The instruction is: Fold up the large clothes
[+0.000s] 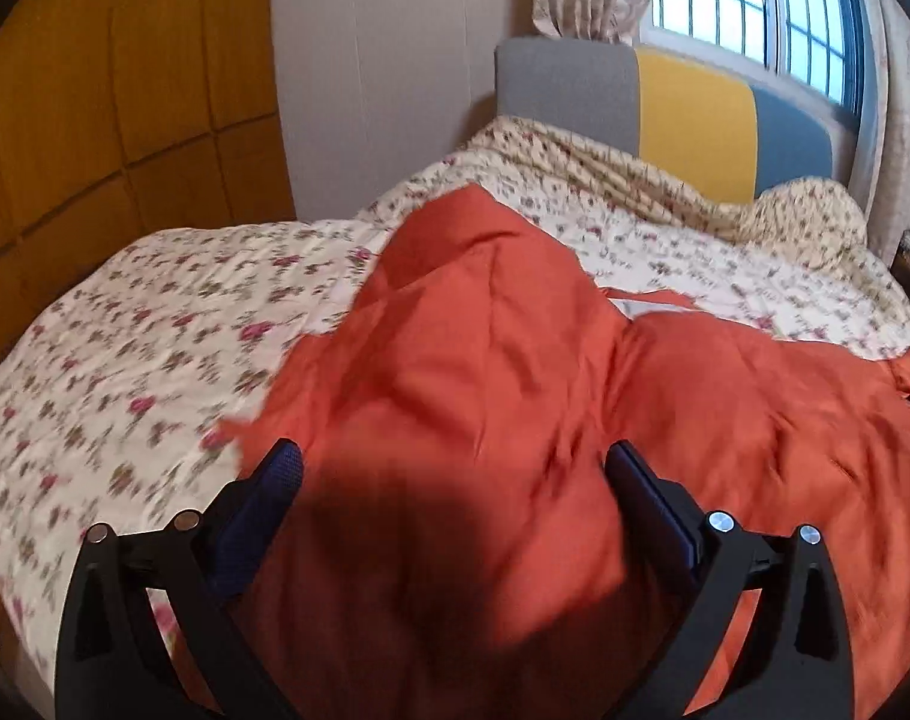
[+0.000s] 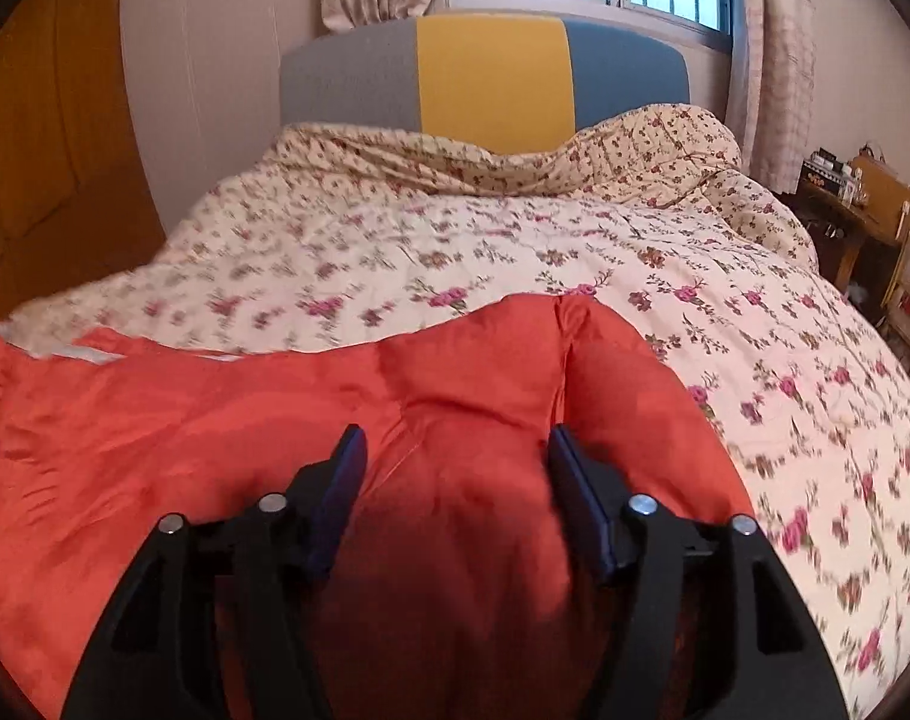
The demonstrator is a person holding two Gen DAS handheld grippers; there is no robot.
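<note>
Left wrist view: the left gripper (image 1: 455, 468) occupies the bottom of the frame, its two black fingers with blue pads (image 1: 281, 480) spread wide apart and clamped on nothing. Between and beyond them lies the large orange-red padded garment (image 1: 484, 360), rumpled, filling the lower centre and lower right of the frame. One raised fold runs toward the upper centre. The garment rests on the cream quilt with a pink floral print (image 1: 125, 348) that covers the bed. The grey, yellow and blue upholstered headboard (image 1: 694, 102) stands at upper right, below the barred window (image 1: 754, 0).

Right wrist view: the right gripper (image 2: 455, 450) sits at bottom centre, fingers likewise apart, with a bulge of the same garment (image 2: 215, 420) rising between the blue pads (image 2: 347, 468); whether the pads touch the cloth cannot be told. The garment spans the lower left and centre. A wooden side table (image 2: 856, 216) with small items appears at the right edge.
</note>
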